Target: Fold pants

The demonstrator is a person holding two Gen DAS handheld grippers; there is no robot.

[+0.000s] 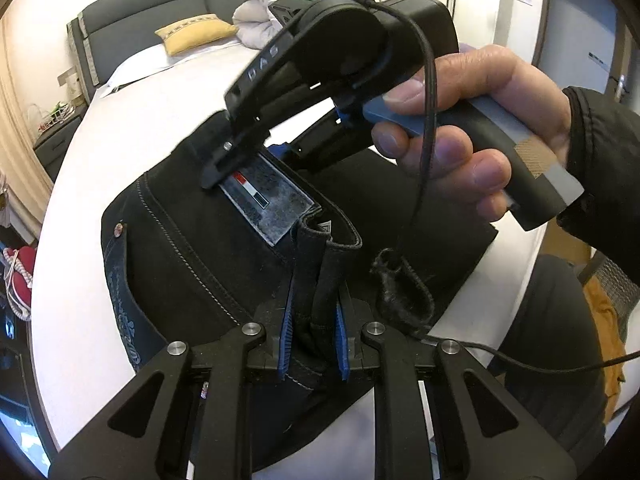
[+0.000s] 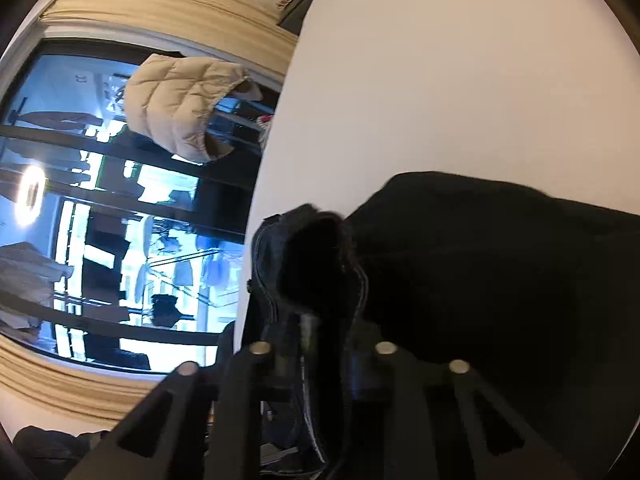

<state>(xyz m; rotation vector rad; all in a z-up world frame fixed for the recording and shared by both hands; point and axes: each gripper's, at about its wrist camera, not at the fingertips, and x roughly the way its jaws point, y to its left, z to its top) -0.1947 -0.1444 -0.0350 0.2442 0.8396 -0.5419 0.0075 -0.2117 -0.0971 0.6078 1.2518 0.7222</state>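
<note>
Pinching pants (image 1: 208, 248) waistband between left gripper (image 1: 314, 332) fingers (image 1: 285, 334).

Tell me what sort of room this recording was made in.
Most likely a bedroom: the dark pants lie on a white bed with a grey upholstered headboard, a yellow pillow and a rolled white duvet. A large curtained window is beside it.

Place: a bedroom in a home.
Bed (image 1: 120, 128): white sheet, grey padded headboard (image 1: 160, 8).
Bedding: yellow pillow (image 1: 196, 32) and a folded white duvet (image 1: 260, 12) at the head end.
Beside the bed: dark nightstand (image 1: 56, 136).
Window (image 2: 100, 208): large, with cream curtains (image 2: 160, 4).
Clothing: beige quilted jacket (image 2: 180, 104) hanging by the window.
</note>
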